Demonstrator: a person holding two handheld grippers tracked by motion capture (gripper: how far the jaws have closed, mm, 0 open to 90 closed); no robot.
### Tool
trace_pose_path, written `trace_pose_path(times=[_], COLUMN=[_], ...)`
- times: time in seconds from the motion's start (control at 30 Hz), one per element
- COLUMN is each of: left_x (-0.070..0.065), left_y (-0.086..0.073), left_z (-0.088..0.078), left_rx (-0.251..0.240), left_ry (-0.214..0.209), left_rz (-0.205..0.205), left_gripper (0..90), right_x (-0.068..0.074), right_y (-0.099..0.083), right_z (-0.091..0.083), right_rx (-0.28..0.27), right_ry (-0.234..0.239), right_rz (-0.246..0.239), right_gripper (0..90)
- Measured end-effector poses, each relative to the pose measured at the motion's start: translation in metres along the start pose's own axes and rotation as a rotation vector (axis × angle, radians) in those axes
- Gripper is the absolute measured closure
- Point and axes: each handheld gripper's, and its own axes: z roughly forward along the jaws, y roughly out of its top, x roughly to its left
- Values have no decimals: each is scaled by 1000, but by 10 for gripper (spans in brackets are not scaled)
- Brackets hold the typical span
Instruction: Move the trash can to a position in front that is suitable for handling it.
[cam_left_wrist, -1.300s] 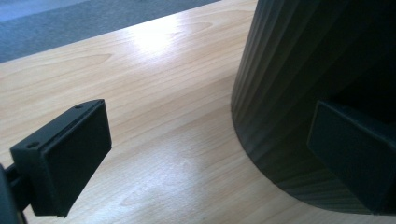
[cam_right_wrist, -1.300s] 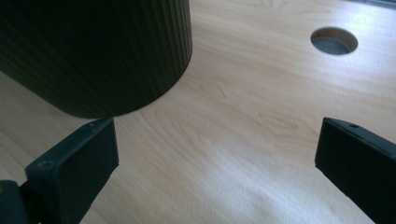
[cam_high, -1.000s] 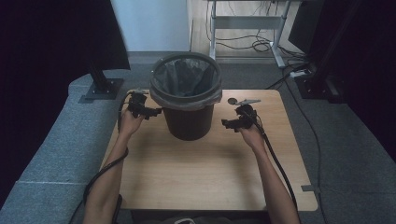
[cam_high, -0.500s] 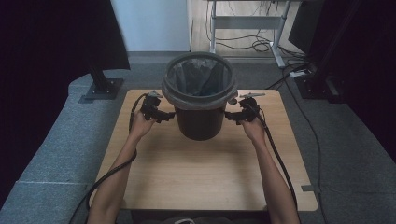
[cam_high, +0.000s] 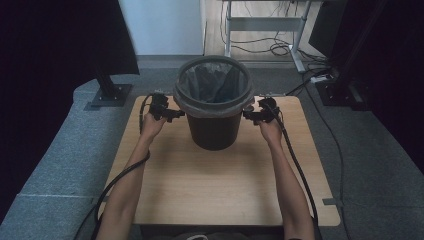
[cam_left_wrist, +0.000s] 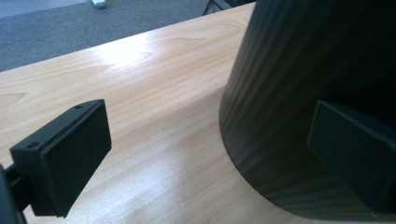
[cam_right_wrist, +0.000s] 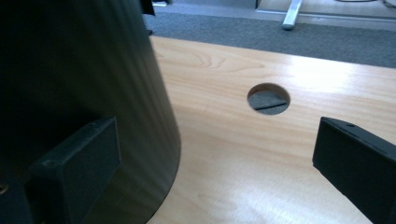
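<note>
- A wooden table (cam_high: 215, 185) carries the work, its bare surface leaving room on every side of the single thing that stands on it; a round cable hole (cam_right_wrist: 268, 99) pierces the far part of the top, beyond the right gripper.
- A black bin (cam_high: 214, 127) stands upright at the far middle of the table, between the two hands; it tapers toward its base, so the widest purchase is up near the rim.
- A clear plastic liner (cam_high: 212, 102) is folded over the bin's rim and hangs crumpled inside, the fold apparently keeping it from slipping down.
- The person's forearms reach forward from the near edge, one on each side, a stance that seems meant to flank the bin evenly for a two-sided hold.
- The left gripper (cam_high: 175, 114) sits against the bin's left wall just under the rim; its jaws stand wide apart and grip nothing, one of them close to or on the dark wall, which of the two cannot be told.
- The right gripper (cam_high: 248, 114) mirrors it on the right wall, jaws likewise spread wide and empty, one by the wall and the other over bare wood.
</note>
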Motion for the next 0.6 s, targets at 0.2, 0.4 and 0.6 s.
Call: trace_pose_path(times=[0.2, 0.4, 0.6], left_x=[-2, -6, -12], left_y=[1, -5, -12], left_z=[0, -5, -13], left_rx=[-6, -14, -12], left_ry=[10, 14, 11], left_rz=[18, 28, 53], left_gripper=[2, 35, 35], right_x=[-3, 3, 6], right_y=[5, 2, -4], right_z=[5, 1, -6], right_rx=[-4, 16, 22], right_ry=[6, -13, 11], right_rz=[-11, -45, -65], right_gripper=[23, 32, 32])
